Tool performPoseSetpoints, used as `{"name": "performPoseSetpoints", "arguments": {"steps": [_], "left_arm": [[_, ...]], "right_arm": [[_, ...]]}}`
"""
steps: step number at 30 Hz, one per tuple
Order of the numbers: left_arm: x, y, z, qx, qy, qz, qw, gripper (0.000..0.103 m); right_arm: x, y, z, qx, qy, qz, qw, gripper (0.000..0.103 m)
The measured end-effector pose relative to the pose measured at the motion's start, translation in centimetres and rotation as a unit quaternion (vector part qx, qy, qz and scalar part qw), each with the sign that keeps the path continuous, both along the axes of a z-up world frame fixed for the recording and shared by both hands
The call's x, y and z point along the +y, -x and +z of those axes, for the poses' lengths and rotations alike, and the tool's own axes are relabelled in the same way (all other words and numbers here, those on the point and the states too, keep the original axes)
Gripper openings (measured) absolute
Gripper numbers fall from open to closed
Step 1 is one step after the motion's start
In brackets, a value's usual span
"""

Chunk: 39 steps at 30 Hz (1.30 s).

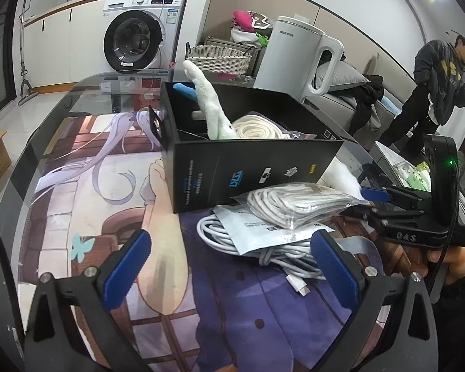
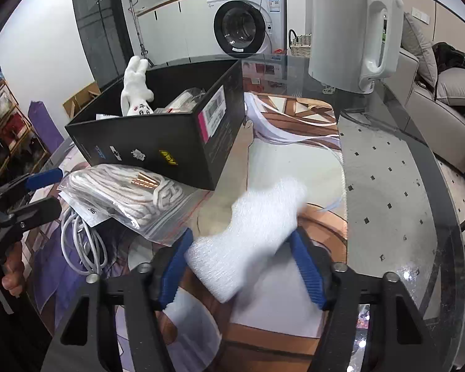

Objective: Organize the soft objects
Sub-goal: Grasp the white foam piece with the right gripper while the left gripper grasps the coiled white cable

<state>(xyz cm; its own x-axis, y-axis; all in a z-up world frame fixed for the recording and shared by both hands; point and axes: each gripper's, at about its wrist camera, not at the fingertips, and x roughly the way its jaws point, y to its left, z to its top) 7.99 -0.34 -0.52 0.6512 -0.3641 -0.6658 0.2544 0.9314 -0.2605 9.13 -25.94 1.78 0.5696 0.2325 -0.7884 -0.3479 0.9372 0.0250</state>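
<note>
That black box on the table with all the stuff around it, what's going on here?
A person is tidying soft things with two handheld grippers. The right gripper is shut on a white foam wrap sheet, beside the black cardboard box, which already holds a white plush toy and a coiled cream rope. The left gripper is open and empty above a loose white cable and a bagged white rope.

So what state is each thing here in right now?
Left gripper: open, empty, above the loose white cable.
Right gripper: shut on the white foam sheet.
Black box: open, no lid, partly filled.
Plush toy: sticking up out of the box.
Rope coil: lying in the box.
Bagged rope: outside, beside the box.
Washing machine: door shut.
</note>
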Motion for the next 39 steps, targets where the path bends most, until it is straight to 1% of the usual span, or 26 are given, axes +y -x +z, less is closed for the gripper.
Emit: {"name": "performPoseSetpoints", "arguments": {"steps": [1, 2, 3, 6, 8, 10, 15, 21, 24, 26, 28, 30, 34, 37, 39], "left_arm": [[0.0, 0.0, 0.1, 0.001, 0.004, -0.002, 1.0, 0.103], [-0.1, -0.1, 0.1, 0.003, 0.009, -0.004, 1.0, 0.103], [-0.2, -0.1, 0.2, 0.004, 0.013, -0.006, 0.9999, 0.103], [-0.3, 0.1, 0.4, 0.005, 0.022, -0.009, 0.9997, 0.103], [-0.4, 0.1, 0.4, 0.013, 0.038, -0.017, 0.9991, 0.103], [-0.6, 0.1, 0.5, 0.016, 0.046, -0.022, 0.9986, 0.103], [-1.6, 0.2, 0.3, 0.025, 0.034, -0.028, 0.9987, 0.103], [-3.0, -0.2, -0.2, 0.049, 0.027, -0.037, 0.9977, 0.103], [-3.8, -0.8, -0.6, 0.069, 0.025, -0.029, 0.9969, 0.103], [-4.3, -1.3, -1.0, 0.083, 0.022, -0.015, 0.9962, 0.103], [-4.9, -1.6, -1.0, 0.084, 0.009, -0.008, 0.9964, 0.103], [-5.2, -1.2, -1.0, 0.084, -0.005, -0.013, 0.9963, 0.103], [-3.5, -0.1, -0.8, 0.088, -0.018, -0.004, 0.9959, 0.103], [-1.4, 0.3, -1.1, 0.088, -0.008, 0.004, 0.9961, 0.103], [-0.9, 0.5, -1.1, 0.087, -0.009, 0.006, 0.9962, 0.103]], "right_arm": [[-0.2, 0.0, 0.1, 0.001, -0.007, 0.0, 1.0, 0.048], [-0.5, 0.1, 0.1, 0.0, -0.013, 0.0, 1.0, 0.031], [-0.6, 0.1, 0.2, -0.001, -0.014, -0.002, 1.0, 0.033], [-1.1, 0.4, 0.3, -0.007, -0.021, -0.003, 1.0, 0.033], [-1.4, 0.6, 0.5, -0.011, -0.027, -0.002, 1.0, 0.033], [-1.6, 1.0, 0.9, -0.022, -0.028, 0.001, 0.999, 0.033], [-2.1, 1.9, 1.8, -0.05, -0.042, 0.004, 0.998, 0.033], [-2.2, 2.5, 2.3, -0.062, -0.048, 0.011, 0.997, 0.033], [-2.2, 2.6, 2.3, -0.063, -0.048, 0.011, 0.997, 0.033], [-2.0, 2.6, 2.3, -0.064, -0.048, 0.012, 0.997, 0.033], [-1.9, 2.6, 2.3, -0.065, -0.048, 0.013, 0.997, 0.033], [-1.8, 2.6, 2.4, -0.066, -0.047, 0.014, 0.997, 0.033], [-1.7, 2.7, 2.6, -0.069, -0.047, 0.015, 0.996, 0.033], [-1.6, 2.8, 2.8, -0.072, -0.049, 0.016, 0.996, 0.033], [-1.3, 2.9, 2.9, -0.077, -0.051, 0.018, 0.996, 0.033]]}}
